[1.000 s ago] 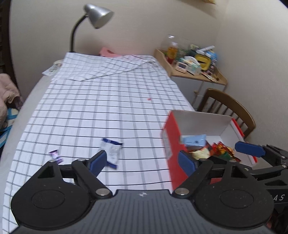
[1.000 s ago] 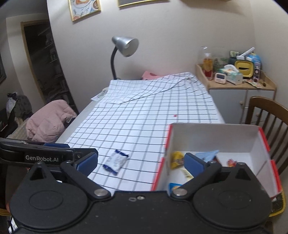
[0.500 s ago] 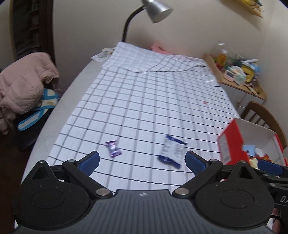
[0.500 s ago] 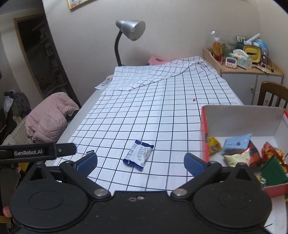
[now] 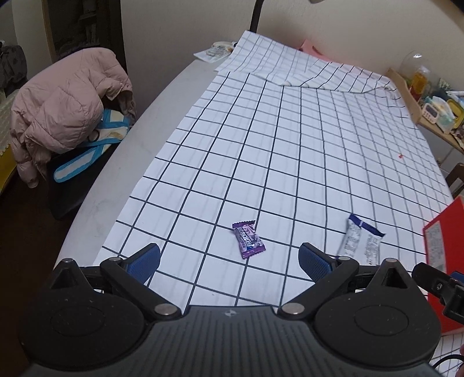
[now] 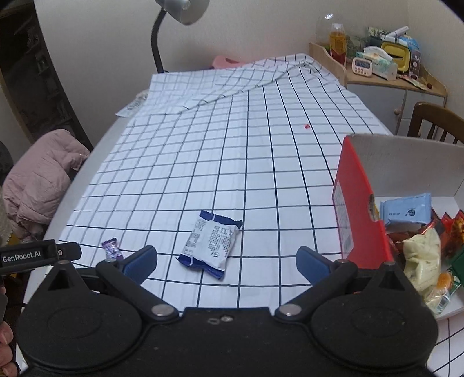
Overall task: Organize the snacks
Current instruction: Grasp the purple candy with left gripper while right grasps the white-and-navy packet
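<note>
Left gripper [image 5: 229,261] angled down over purple candy [image 5: 248,239], fingers spread, empty, just opened

Red snack box [image 5: 440,249] runs off the right edge in the left wrist view, inside unseen; in the right wrist view its far side is cropped too. Beside that box, the white-and-blue packet [image 5: 362,246] is partly behind a blue finger [image 5: 314,262], print unreadable. Desk lamp [image 6: 181,11], well beyond the box, has its head top clipped.
</note>
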